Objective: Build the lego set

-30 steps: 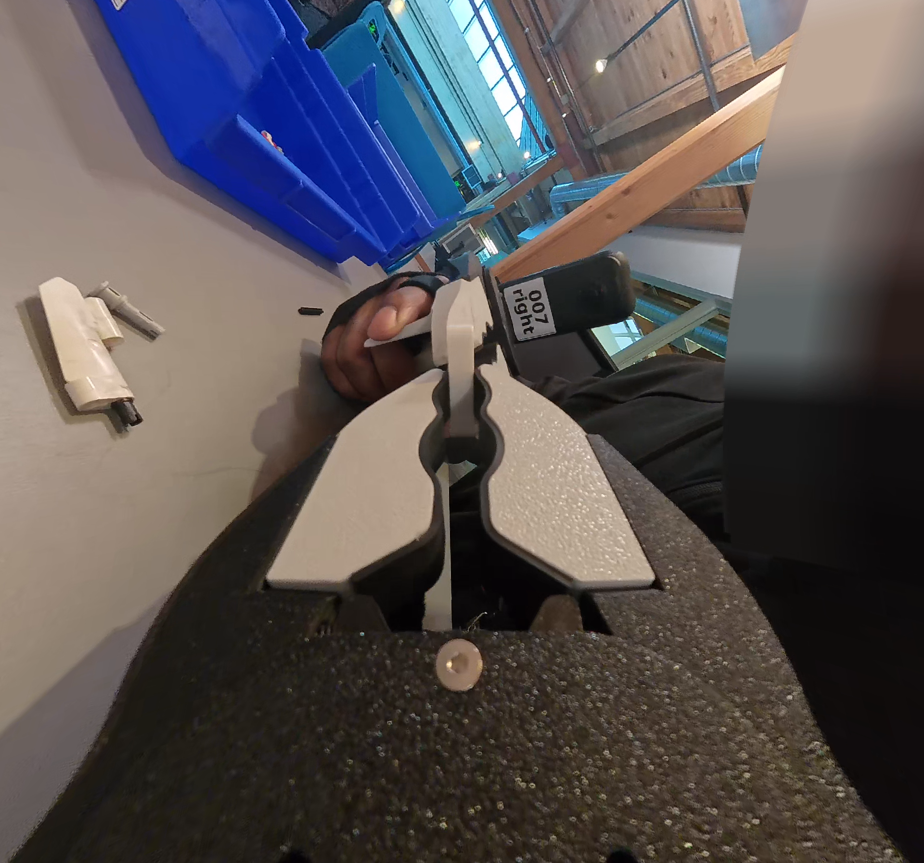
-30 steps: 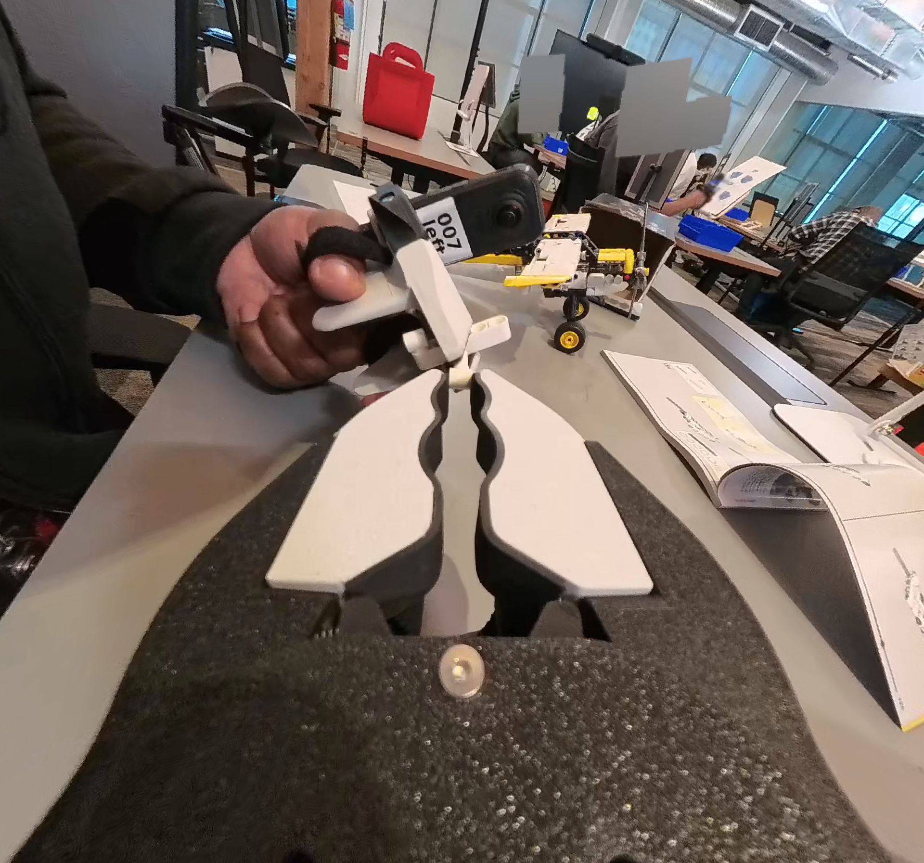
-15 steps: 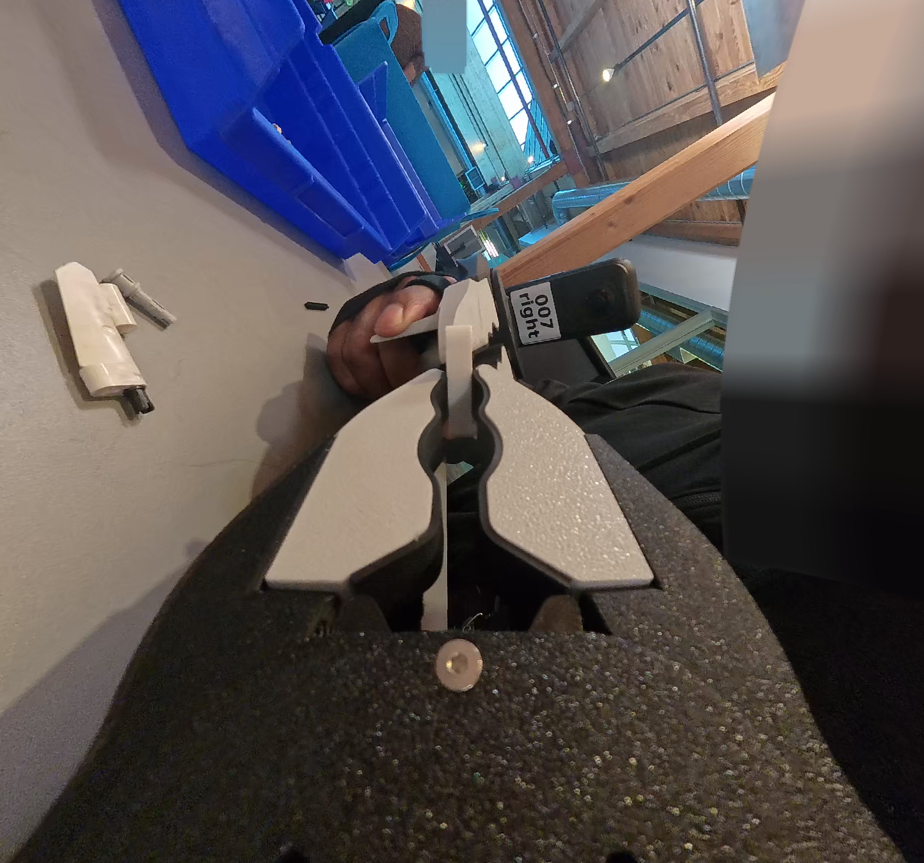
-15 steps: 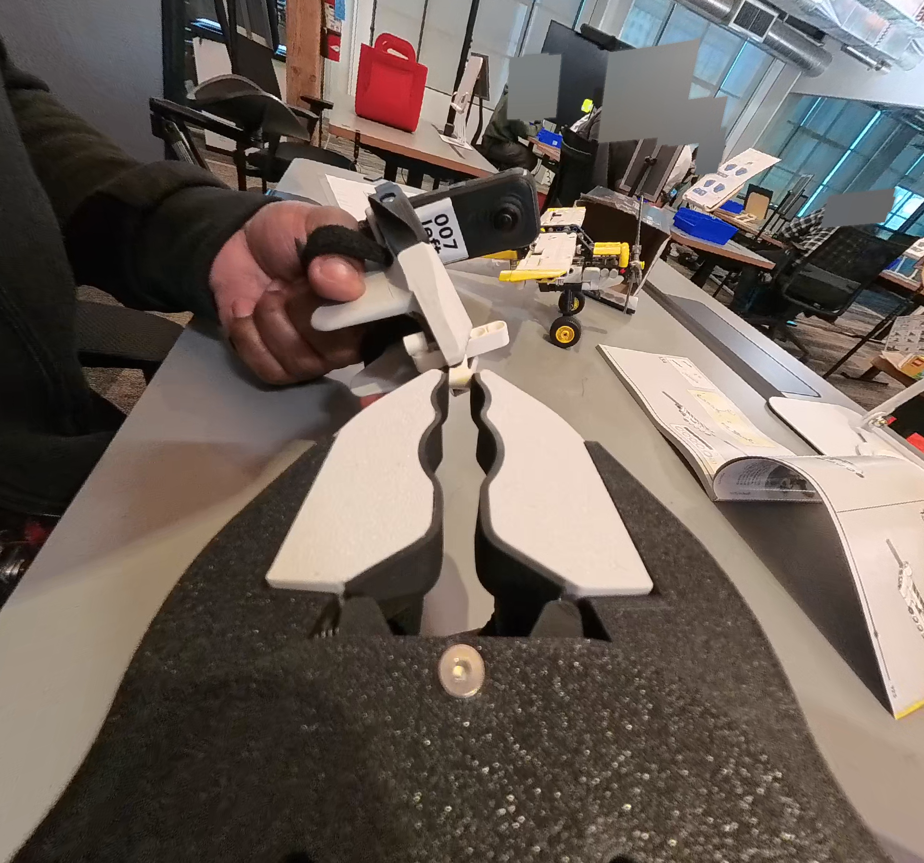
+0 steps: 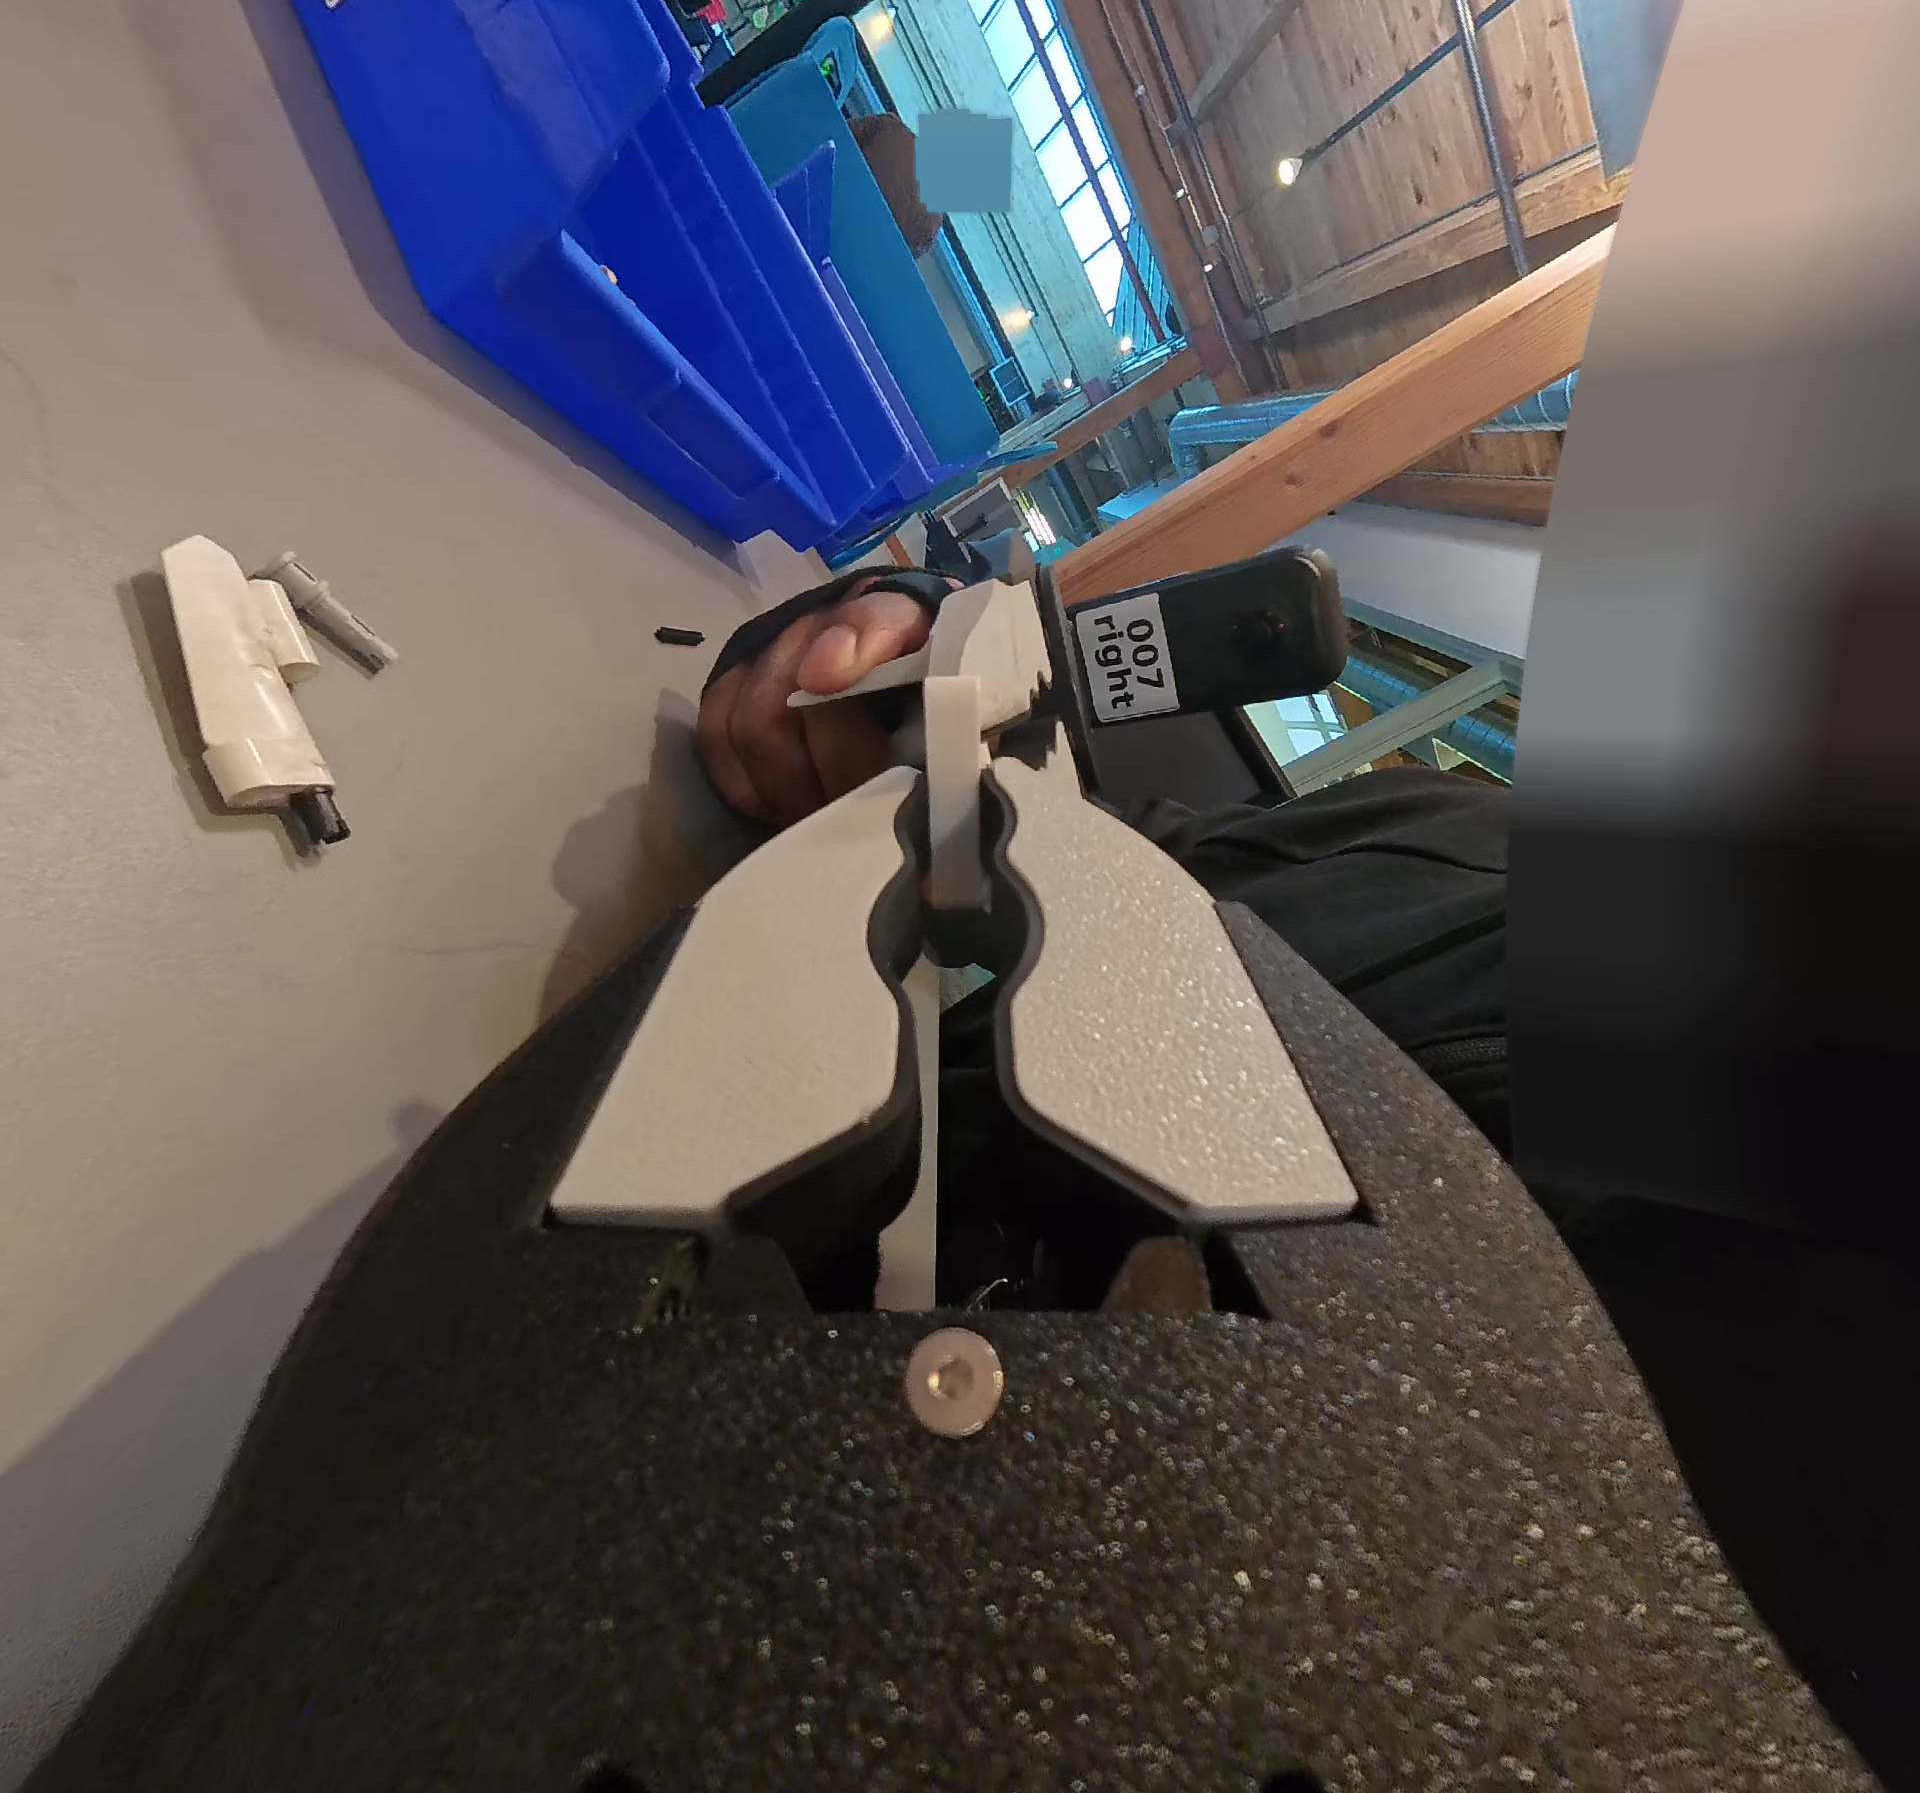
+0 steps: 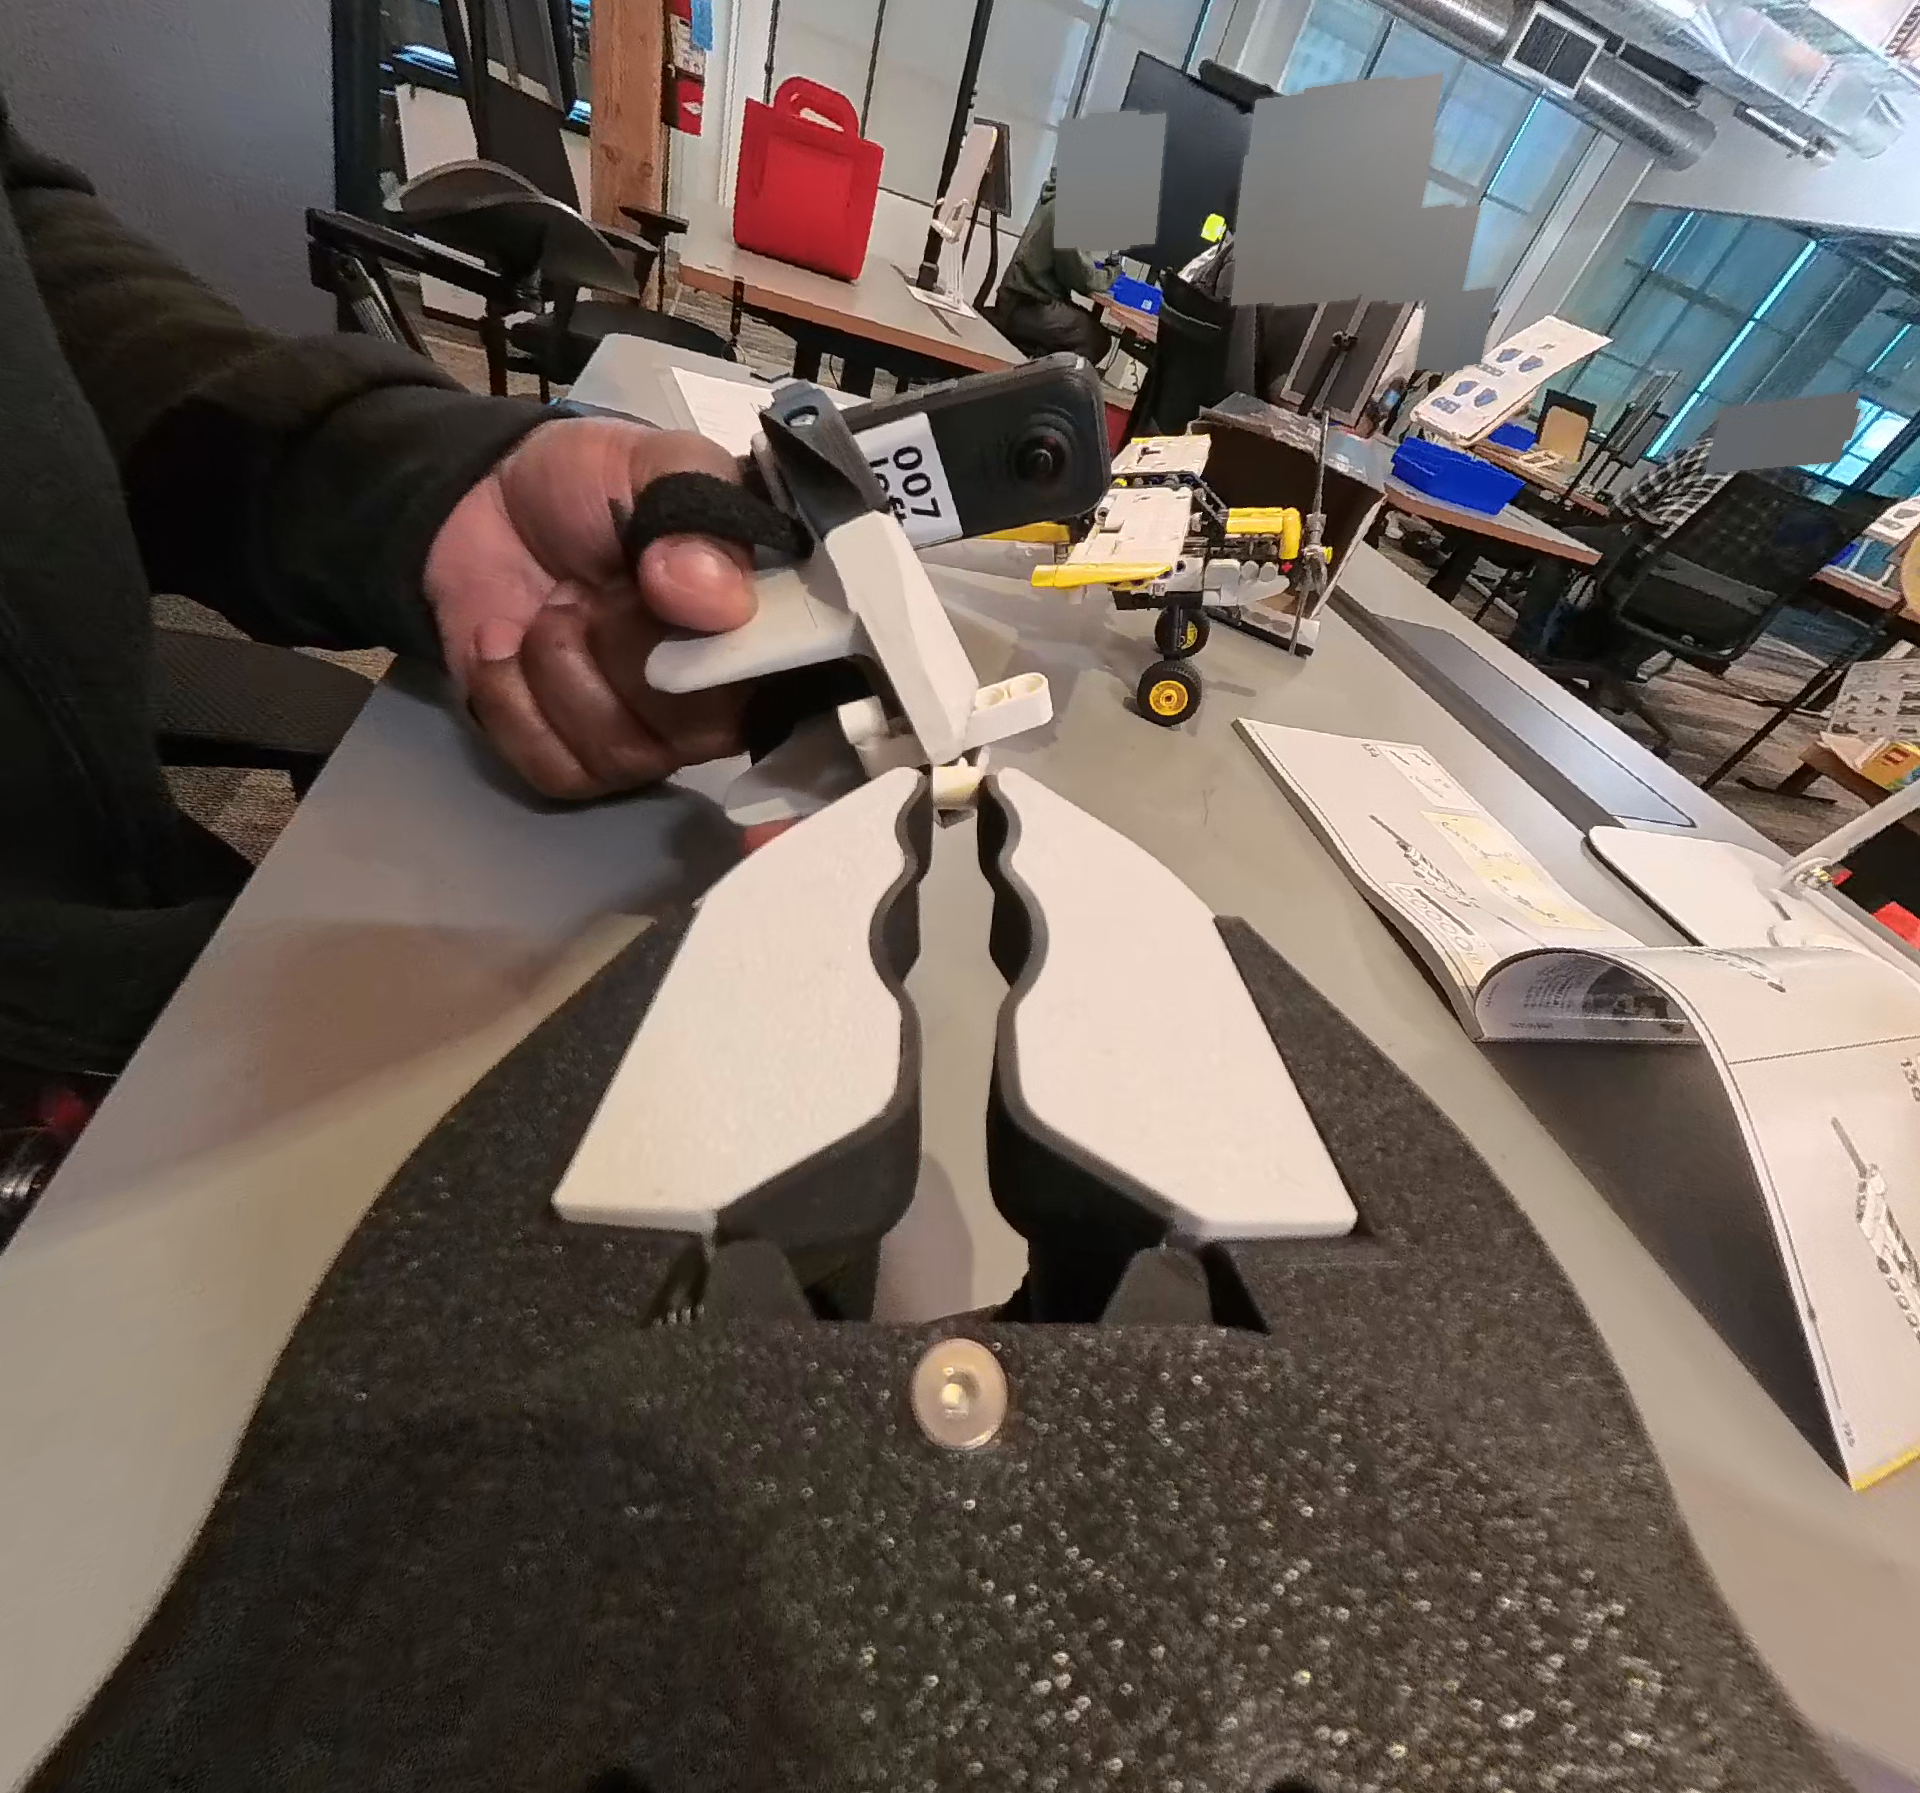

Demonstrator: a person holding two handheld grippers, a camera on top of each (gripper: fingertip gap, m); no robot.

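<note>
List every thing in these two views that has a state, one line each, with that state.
Left gripper: shut on a white beam.
Right gripper: shut on a small white piece.
Booklet: lying open on the table.
Toy vehicle: upright on its wheels.
Blue bin: open-topped, on the table.
White part: lying loose on the table.

Left gripper (image 5: 951, 798) and right gripper (image 6: 956, 793) tip to tip, jaws of each nearly closed on a small white piece.
</note>
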